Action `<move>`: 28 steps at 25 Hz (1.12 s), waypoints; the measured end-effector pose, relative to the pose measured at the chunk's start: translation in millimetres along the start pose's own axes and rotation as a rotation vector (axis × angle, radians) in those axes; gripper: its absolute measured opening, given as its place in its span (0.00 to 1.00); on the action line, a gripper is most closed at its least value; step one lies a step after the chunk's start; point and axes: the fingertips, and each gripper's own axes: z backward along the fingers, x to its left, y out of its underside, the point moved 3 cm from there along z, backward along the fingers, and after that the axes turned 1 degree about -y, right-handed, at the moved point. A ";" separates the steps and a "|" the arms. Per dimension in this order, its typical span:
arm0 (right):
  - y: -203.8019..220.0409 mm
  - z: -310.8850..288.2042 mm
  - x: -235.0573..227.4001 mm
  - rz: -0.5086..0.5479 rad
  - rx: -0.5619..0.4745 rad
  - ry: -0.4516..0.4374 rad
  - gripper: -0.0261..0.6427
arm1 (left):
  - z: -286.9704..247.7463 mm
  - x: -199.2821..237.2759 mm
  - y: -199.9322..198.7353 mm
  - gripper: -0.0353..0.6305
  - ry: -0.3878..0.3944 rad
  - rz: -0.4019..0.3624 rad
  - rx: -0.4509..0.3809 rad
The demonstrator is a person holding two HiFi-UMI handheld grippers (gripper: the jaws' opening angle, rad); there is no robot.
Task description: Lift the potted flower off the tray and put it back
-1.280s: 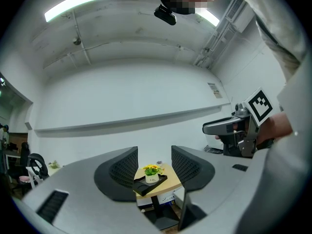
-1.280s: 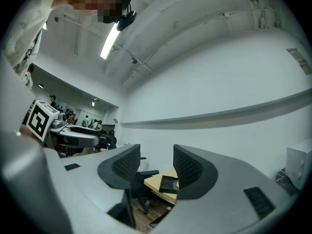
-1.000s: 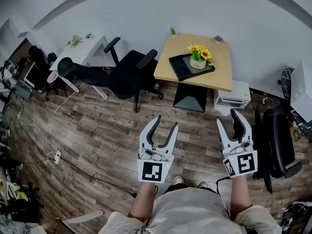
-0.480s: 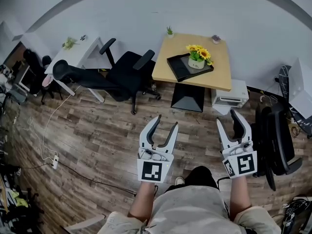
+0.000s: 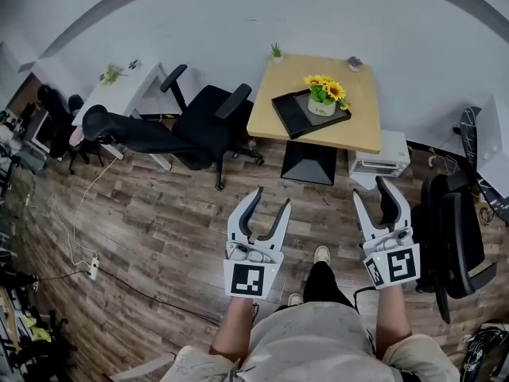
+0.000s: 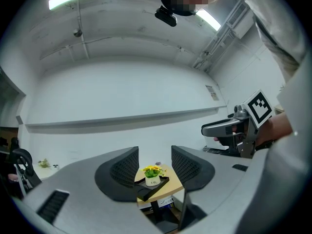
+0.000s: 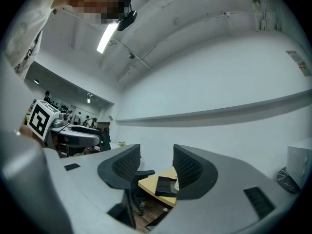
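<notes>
**Both grippers empty, pot still a walk away**

Head view: the person stands on the wood-plank floor with the left gripper point(image 5: 272, 199) and the right gripper point(image 5: 371, 191) held out ahead. Both have their jaws spread, with nothing between them. The potted flower, yellow blooms in a small white pot point(image 5: 324, 98), stands toward the right end of the black rectangular tray point(image 5: 290, 111). The tray lies on the light wooden square table point(image 5: 359, 122), well apart from both grippers. A black office chair point(image 5: 208, 119) sits just beside the table's left edge. Coming in from that side, I'd worry about an elbow or gripper catching its armrest.

Left gripper view: the pot shows far off, framed in the gap between the spread jaws and a little low in it. The blooms overhang the pot, so jaws closing too high would likely crush petals and get no hold on the pot. The tray's raised rim could also catch a low jaw, and the tray might then slide with the pot on it.

Right gripper view: these jaws also stand apart and empty. Between them show the table's corner and the tray, while the pot is mostly hidden behind the right-hand jaw. On this line the gripper points left of the pot. My guess is it would meet the tray first and could knock the pot over.
</notes>
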 end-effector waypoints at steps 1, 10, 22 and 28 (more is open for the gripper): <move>1.1 -5.0 -3.9 0.000 0.001 -0.001 0.36 | -6.5 1.7 0.4 0.36 0.000 0.003 0.001; 16.6 -43.0 -53.5 -0.014 0.014 0.012 0.36 | -73.3 1.5 8.0 0.36 0.027 0.011 0.025; 33.0 -90.0 -134.9 -0.039 0.006 0.026 0.36 | -168.6 -8.3 3.1 0.36 0.047 -0.012 0.031; 41.1 -115.0 -173.8 -0.055 0.005 0.032 0.36 | -213.1 -10.1 0.4 0.36 0.049 -0.016 0.043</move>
